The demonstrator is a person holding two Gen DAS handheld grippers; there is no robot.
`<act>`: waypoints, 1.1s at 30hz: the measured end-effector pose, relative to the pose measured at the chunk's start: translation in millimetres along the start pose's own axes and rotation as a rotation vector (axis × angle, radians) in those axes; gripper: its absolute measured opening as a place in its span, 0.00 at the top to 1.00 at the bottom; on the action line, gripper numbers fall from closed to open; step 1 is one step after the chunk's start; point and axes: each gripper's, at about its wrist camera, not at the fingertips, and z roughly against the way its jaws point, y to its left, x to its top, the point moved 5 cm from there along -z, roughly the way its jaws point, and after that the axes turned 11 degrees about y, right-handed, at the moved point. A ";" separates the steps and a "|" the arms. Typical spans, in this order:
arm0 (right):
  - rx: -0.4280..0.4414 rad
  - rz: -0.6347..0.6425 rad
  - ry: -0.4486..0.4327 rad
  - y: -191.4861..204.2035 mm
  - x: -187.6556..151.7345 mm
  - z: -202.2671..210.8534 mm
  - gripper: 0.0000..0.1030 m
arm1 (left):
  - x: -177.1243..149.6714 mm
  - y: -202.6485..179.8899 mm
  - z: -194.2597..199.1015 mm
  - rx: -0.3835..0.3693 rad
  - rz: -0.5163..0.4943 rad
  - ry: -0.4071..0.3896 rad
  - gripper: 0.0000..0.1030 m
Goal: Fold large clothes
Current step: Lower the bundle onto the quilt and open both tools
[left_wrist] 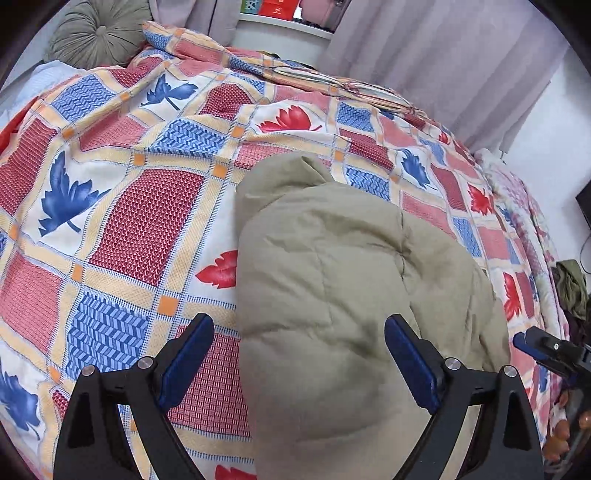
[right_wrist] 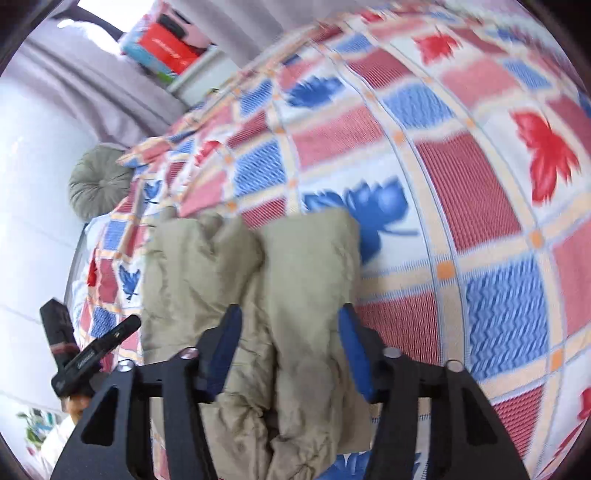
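A khaki padded jacket (left_wrist: 332,280) lies bunched in a thick fold on the leaf-patterned bedspread (left_wrist: 140,221). My left gripper (left_wrist: 299,354) hovers over its near end with jaws wide open; the left finger is over the bedspread, the right one over the jacket, and neither pad presses. In the blurred right wrist view the jacket (right_wrist: 303,266) runs under and between the fingers of my right gripper (right_wrist: 290,347), which stands partly open above the fabric without pinching it. One of my right gripper's fingers (left_wrist: 528,345) shows at the right edge of the left wrist view.
A round green cushion (left_wrist: 96,33) sits at the head of the bed. Grey curtains (left_wrist: 443,55) and a sill with red boxes (left_wrist: 277,7) lie behind. Dark green clothing (left_wrist: 572,288) hangs past the bed's right edge. A white wall (right_wrist: 33,184) flanks the bed.
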 end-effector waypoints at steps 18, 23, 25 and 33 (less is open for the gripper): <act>-0.053 -0.204 0.089 -21.9 -14.4 -86.0 0.91 | -38.7 -48.2 -42.1 0.173 -0.140 0.019 0.07; -0.005 -0.179 0.096 -15.1 -24.5 -60.1 0.87 | -66.1 -28.5 -6.4 0.145 -0.113 0.020 0.07; -0.008 -0.126 0.093 -6.6 -35.0 -40.5 0.86 | -82.9 -21.8 7.7 0.125 -0.112 0.023 0.07; -0.069 0.103 0.035 27.9 -116.7 25.2 0.86 | -138.9 -16.1 7.2 0.145 -0.147 0.082 0.05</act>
